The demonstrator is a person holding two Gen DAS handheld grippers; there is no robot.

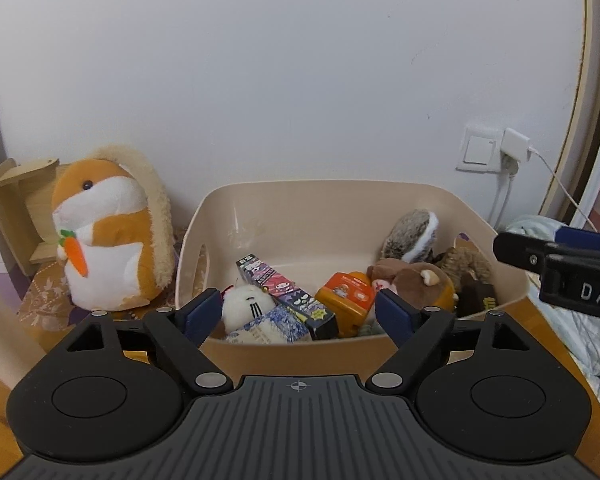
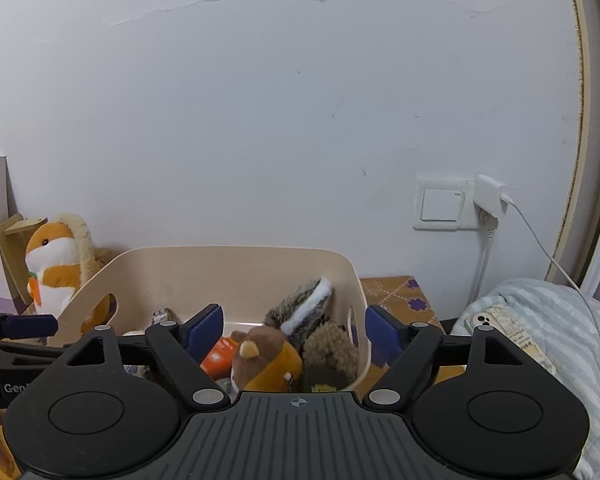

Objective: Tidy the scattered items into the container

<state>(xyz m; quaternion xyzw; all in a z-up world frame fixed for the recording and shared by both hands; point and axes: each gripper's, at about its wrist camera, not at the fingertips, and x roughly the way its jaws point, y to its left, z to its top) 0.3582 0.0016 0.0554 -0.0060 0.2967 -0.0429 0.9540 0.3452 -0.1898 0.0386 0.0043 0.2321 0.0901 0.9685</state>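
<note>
- Two grippers hover at the near rim of the beige container (image 1: 284, 216), each with its jaws spread wide and nothing between them: the left gripper (image 1: 300, 312) and the right gripper (image 2: 294, 326).
- Inside the container, toward its left end, a white round plush (image 1: 249, 303) lies beside a blue-patterned packet (image 1: 274, 326) and a long dark printed box (image 1: 286, 294) that leans diagonally.
- Near the container's middle sits an orange toy case (image 1: 346, 298).
- At the container's right end, a brown squirrel plush (image 1: 416, 280) is piled with a grey striped tail (image 1: 414, 236) and a dark brown fuzzy plush (image 1: 466, 264).
- Outside the container, just beyond its left wall, an orange hamster plush with a carrot (image 1: 108, 232) stands upright.
- On the wall behind the container's right end are a white switch plate (image 1: 478, 150) and a plugged-in charger (image 1: 514, 144).
</note>
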